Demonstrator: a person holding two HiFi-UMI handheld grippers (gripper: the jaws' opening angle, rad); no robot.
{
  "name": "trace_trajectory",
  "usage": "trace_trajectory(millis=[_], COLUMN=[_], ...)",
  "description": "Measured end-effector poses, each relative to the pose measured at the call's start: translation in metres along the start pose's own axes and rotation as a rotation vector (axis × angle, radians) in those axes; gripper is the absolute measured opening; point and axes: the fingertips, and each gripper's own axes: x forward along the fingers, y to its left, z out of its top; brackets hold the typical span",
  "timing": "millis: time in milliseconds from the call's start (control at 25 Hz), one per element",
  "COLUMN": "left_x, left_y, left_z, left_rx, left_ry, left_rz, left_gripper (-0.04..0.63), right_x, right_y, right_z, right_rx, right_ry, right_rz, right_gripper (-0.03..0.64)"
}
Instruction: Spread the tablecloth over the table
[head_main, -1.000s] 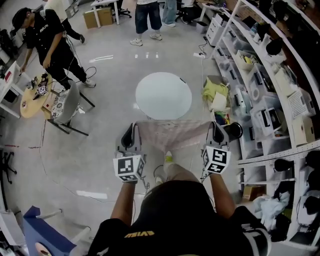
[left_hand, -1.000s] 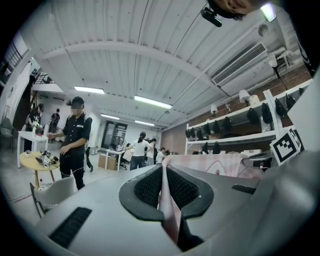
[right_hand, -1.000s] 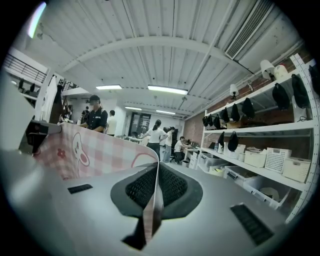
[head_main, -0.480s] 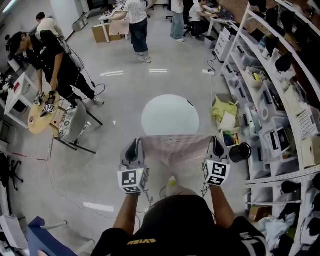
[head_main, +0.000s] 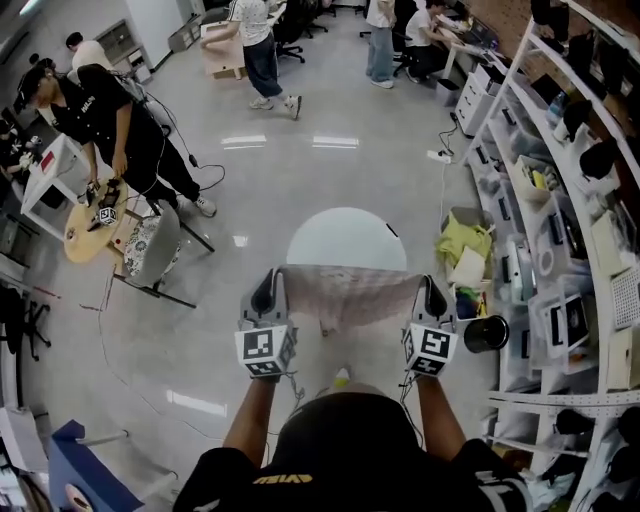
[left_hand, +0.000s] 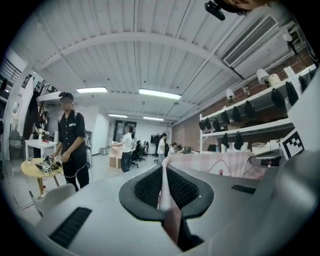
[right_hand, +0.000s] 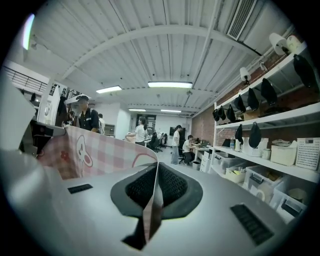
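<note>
Here, the left gripper (head_main: 267, 290) and right gripper (head_main: 432, 293) each clamped a corner of the pink checked tablecloth (head_main: 350, 292), stretched between them on the near side of the round white table (head_main: 345, 232)

Bright even light from ceiling strip lights (left_hand: 160, 94), glare streaks on glossy floor (head_main: 300, 180), heavy fisheye edges

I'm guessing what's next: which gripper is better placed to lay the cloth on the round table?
Neither, I'd say: left gripper and right gripper each clamp a cloth corner, with the table centred between them.
</note>
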Motion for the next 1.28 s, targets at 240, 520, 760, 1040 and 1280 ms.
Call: trace_trajectory(millis=[240, 520, 760, 1040, 1280], left_x=[0.044, 0.086, 0.125, 0.193, 0.238], left_y=[-0.004, -0.012, -0.002, 0.016, 0.039], left_z=[0.019, 0.030, 0.029, 0.028, 0.032], left_rx=[0.045, 0.063, 0.060, 0.026, 0.012], left_ry=[-0.017, -0.007, -0.005, -0.008, -0.026], left_rz=[0.010, 0.004, -0.014, -0.072, -0.149], left_gripper=[0.037, 0.037, 0.037, 0.037, 0.037], right_x=[0.050, 0.085, 0.116, 0.166, 0.196], right_y=[-0.019, -0.039, -0.042, -0.045, -0.036], right_z=[0.012, 0.014, 0.017, 0.028, 0.046], right_rx=[0.025, 0.040, 0.038, 0.055, 0.001], right_ry=[-0.031, -0.031, -0.023, -0.016, 0.000], right_rz=[0.018, 0.010, -0.017, -0.086, -0.144], right_gripper=[0.006, 0.006, 0.008, 0.009, 0.009])
